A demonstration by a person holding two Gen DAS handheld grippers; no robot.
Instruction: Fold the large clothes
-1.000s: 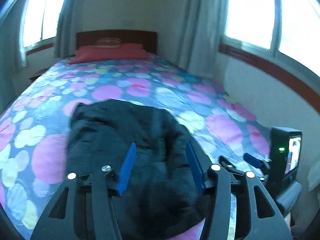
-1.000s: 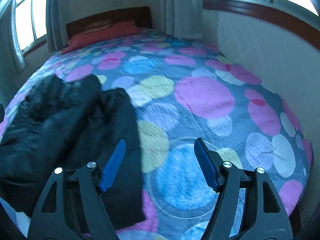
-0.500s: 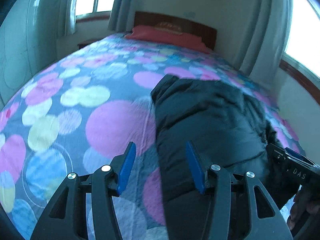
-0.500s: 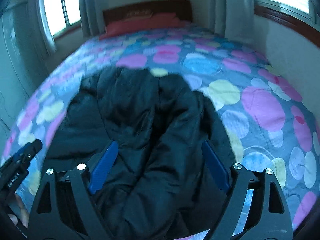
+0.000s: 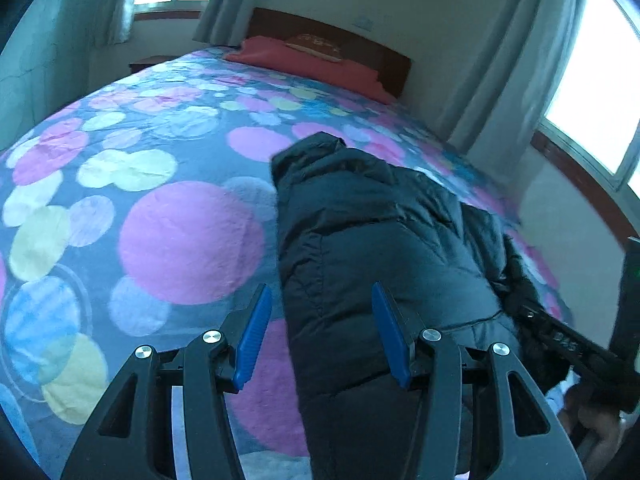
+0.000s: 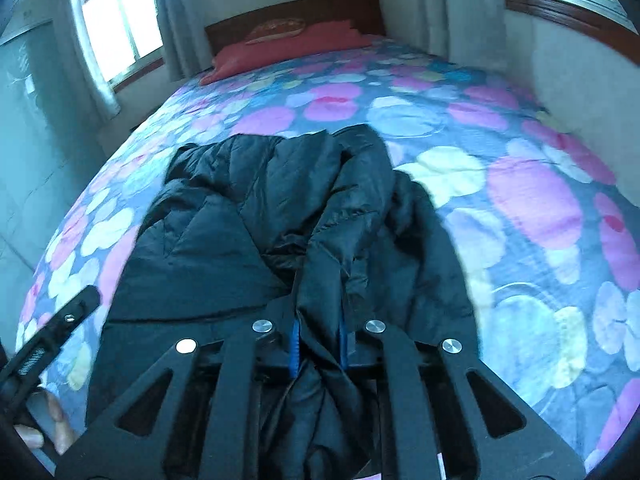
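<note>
A black padded jacket (image 5: 380, 232) lies crumpled at the near end of a bed with a spotted cover (image 5: 180, 240). My left gripper (image 5: 322, 332) hovers open over the jacket's left edge; the hem runs between its blue pads without being pressed. In the right wrist view the jacket (image 6: 256, 216) fills the middle, and my right gripper (image 6: 318, 344) is shut on a bunched fold of it near the front opening. The other tool shows at each view's edge: the right one (image 5: 560, 336), the left one (image 6: 52, 332).
A red pillow (image 5: 308, 60) and dark headboard (image 6: 292, 12) stand at the far end. A wall (image 6: 580, 80) runs along the bed's right side, with curtained windows on both sides. A person's hand (image 6: 52, 428) holds the left tool.
My right gripper swung left from the bare cover onto the jacket and closed on a fold of it. My left gripper shifted from over the jacket's middle to its left edge and stayed open.
</note>
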